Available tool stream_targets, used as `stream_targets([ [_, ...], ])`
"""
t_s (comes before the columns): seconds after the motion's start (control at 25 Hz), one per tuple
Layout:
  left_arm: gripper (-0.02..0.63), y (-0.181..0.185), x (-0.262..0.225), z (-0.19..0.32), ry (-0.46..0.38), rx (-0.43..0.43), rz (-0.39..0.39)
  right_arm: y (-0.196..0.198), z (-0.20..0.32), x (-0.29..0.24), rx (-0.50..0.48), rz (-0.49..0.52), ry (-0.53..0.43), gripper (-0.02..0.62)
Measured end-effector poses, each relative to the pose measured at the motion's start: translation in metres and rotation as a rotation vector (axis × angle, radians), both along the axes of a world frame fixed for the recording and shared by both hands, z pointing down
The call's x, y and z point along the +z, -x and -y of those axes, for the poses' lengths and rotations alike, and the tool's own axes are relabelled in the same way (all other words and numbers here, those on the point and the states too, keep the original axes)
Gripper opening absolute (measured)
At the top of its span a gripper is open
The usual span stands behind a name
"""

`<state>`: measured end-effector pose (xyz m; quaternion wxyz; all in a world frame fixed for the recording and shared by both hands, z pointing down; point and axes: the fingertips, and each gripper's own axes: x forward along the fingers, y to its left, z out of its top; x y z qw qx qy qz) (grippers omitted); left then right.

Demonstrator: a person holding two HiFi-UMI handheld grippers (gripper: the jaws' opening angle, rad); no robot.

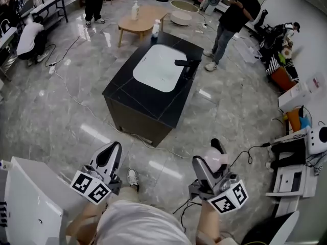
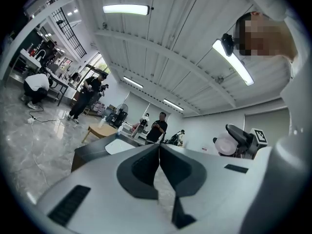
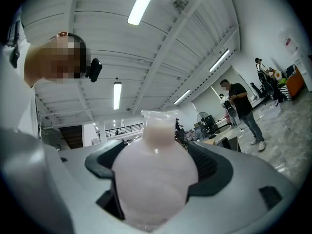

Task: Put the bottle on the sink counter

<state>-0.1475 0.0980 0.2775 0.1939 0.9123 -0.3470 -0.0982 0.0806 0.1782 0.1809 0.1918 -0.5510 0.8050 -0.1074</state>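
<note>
A pale pink bottle (image 3: 155,174) with a clear cap sits between the jaws of my right gripper (image 3: 158,172), which is shut on it. In the head view the same bottle (image 1: 213,158) shows at the lower right, held in the right gripper (image 1: 212,160) above the floor. My left gripper (image 1: 110,154) is at the lower left with its jaws together and nothing in them; its own view shows the left gripper (image 2: 159,152) shut. The sink counter (image 1: 127,93), a black cabinet with a white basin (image 1: 158,68) and black tap (image 1: 185,63), stands some way ahead.
A bottle (image 1: 156,28) stands at the counter's far edge. Beyond is a wooden table (image 1: 140,22) with another bottle (image 1: 135,10). A person (image 1: 232,19) stands at the far right. Cables (image 1: 76,98) trail over the floor; white equipment (image 1: 294,172) is at the right.
</note>
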Motion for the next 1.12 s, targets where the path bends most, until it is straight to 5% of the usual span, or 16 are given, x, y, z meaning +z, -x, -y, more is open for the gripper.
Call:
stream_targets([
  [0.48, 0.015, -0.047, 0.01, 0.104, 0.062, 0.13, -0.017, -0.023, 0.094, 0.001, 0.091, -0.005, 0.065, 0.419],
  [1.12, 0.015, -0.116, -0.004, 0.194, 0.018, 0.066, -0.007, -0.07, 0.202, 0.011, -0.026, -0.063, 0.073, 0.419],
])
